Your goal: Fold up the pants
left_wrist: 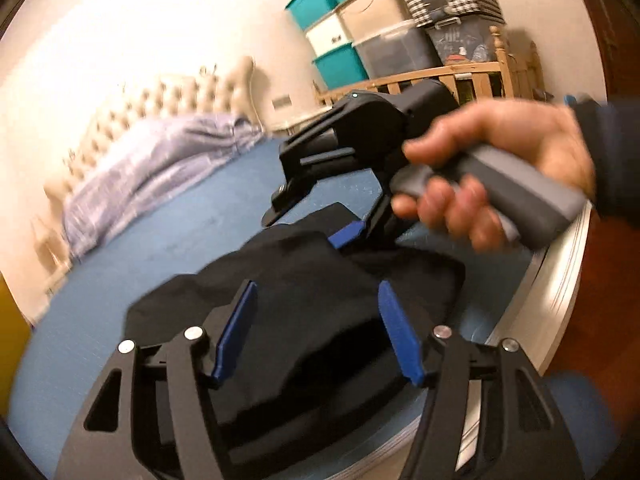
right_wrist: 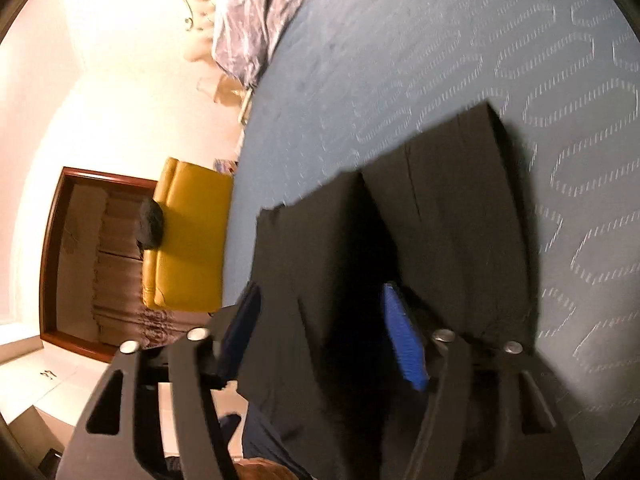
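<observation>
Holding both grippers over the bed (left_wrist: 168, 216), you have the black pants (left_wrist: 304, 280) bunched at lower centre; left gripper (left_wrist: 318, 322) fingers stand apart around the fabric, and right gripper (right_wrist: 320, 332) fingers spread too, cloth draped between them.

A blue quilted mattress (right_wrist: 440, 40) is seen below a tufted cream headboard (left_wrist: 168, 96); teal and clear storage bins (left_wrist: 360, 28) are stacked against warmly lit walls beside a yellow armchair (right_wrist: 188, 236).
</observation>
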Tool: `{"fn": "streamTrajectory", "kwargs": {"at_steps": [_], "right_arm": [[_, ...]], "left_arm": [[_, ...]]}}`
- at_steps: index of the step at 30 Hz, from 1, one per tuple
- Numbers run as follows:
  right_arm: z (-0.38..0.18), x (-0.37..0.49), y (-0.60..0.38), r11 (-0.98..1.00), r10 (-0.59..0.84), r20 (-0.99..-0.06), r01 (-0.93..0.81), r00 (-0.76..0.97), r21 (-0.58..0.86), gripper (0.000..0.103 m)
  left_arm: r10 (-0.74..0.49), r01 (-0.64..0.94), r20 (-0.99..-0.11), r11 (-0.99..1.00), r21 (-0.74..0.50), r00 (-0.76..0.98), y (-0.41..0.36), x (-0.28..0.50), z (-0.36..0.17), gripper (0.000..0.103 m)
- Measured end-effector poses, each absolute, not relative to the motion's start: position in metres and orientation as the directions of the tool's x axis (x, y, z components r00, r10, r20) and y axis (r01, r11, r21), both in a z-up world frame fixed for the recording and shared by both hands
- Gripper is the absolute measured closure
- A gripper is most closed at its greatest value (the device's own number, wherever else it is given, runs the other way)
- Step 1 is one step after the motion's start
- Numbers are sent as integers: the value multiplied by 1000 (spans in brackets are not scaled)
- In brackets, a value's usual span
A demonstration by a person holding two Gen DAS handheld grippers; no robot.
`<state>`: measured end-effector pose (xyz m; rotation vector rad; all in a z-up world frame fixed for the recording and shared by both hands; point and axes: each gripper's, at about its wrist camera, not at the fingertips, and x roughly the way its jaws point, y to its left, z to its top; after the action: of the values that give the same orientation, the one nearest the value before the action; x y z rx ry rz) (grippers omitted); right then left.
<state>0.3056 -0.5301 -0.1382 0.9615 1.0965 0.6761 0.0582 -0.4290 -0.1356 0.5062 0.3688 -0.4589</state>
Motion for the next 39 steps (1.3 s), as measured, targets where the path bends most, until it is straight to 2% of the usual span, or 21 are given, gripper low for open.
{"fn": "streamTrajectory", "kwargs": {"at_steps": [5,8,12,14,15,16,18,21,24,29,34,39], "right_arm": [[-132,311,-529,531,808,-501,-15,309,847,39],[-126,311,-520,619,760,-581,-51,291,784,39],[-124,309,-510,691,712,-653,-95,260,716,40],[-119,309,-497,742,666,-702,-129,254,657,61],[-118,309,-495,748,661,-710,-139,243,649,82],[-117,309,-495,746,664,-708,-151,239,649,87],[-111,307,-496,756,654,-717,-176,241,631,92],[-93,304,-500,752,659,-707,-200,259,628,94],[-73,302,-512,741,670,-684,-206,288,639,94],[-80,299,-537,758,646,-703,-141,296,637,94],[-118,294,-558,699,696,-662,-52,279,713,94],[-113,288,-558,707,685,-663,-56,302,705,94]], "left_arm": [[-337,520,-426,726,450,839,-434,36,-153,40],[-297,501,-450,740,449,842,-447,42,-155,45],[-244,505,-485,680,532,840,-460,46,-172,47],[-215,512,-512,655,556,831,-467,51,-182,47],[-203,501,-508,656,565,837,-469,52,-185,47],[-188,499,-518,657,566,835,-472,55,-187,48],[-163,496,-531,648,578,831,-479,57,-191,74],[-177,487,-514,667,564,839,-483,52,-174,83],[-206,480,-479,668,568,854,-488,48,-160,87],[-246,523,-497,645,557,832,-506,45,-162,88],[-245,550,-528,621,559,813,-509,38,-177,89],[-258,565,-535,609,556,805,-509,33,-178,89]]}}
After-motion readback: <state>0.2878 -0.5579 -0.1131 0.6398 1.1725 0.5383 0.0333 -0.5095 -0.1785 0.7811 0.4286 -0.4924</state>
